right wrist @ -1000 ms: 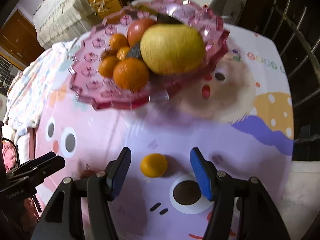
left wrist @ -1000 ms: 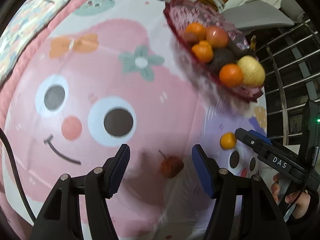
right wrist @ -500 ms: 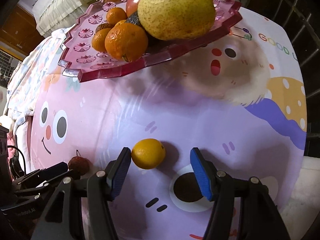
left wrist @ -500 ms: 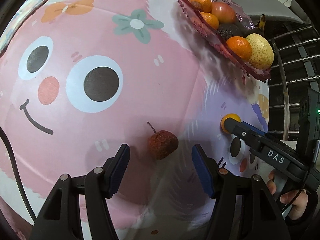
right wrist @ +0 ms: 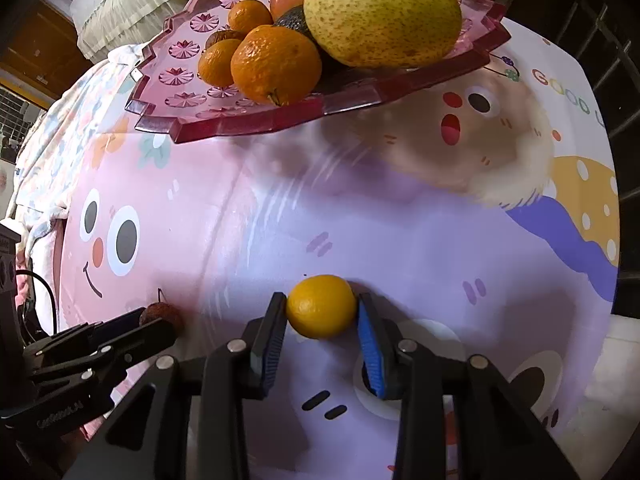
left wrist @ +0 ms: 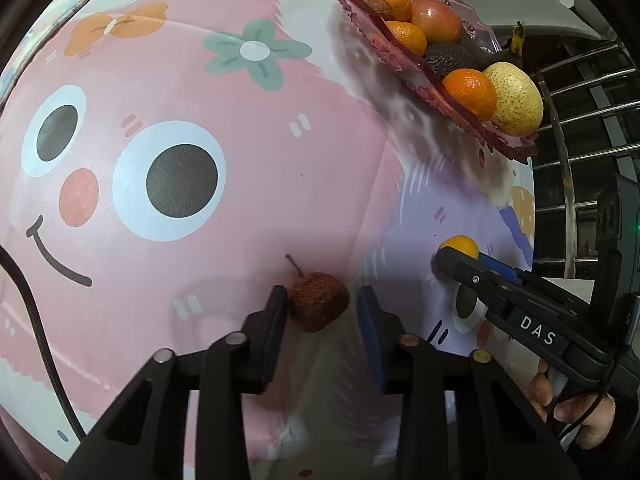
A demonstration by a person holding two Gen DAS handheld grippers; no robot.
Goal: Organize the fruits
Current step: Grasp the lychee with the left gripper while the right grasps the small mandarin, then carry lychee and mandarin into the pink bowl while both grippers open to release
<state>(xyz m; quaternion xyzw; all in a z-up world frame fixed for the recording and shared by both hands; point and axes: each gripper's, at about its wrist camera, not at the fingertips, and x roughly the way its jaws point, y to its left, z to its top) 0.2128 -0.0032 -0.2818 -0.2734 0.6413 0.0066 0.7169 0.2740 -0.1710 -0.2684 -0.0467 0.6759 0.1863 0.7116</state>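
Note:
A brown-red lychee (left wrist: 318, 306) with a stem lies on the cartoon tablecloth between the fingers of my left gripper (left wrist: 322, 312); the left pad touches it, the right pad stands slightly off. My right gripper (right wrist: 322, 312) is shut on a small orange citrus (right wrist: 321, 306) resting on the cloth; it also shows in the left wrist view (left wrist: 460, 246). A pink glass fruit tray (right wrist: 240, 120) at the far side holds several oranges, a red apple, a dark avocado and a yellow pear (right wrist: 380, 12).
The table is covered by a pink and lilac cartoon tablecloth (left wrist: 180, 220). A metal railing (left wrist: 580, 120) stands past the table's right edge. A grey chair (left wrist: 520, 28) is behind the tray. Each gripper shows in the other's view.
Both grippers have moved down and forward around their fruits and narrowed. The right one has closed on the citrus; the left one has closed in around the lychee.

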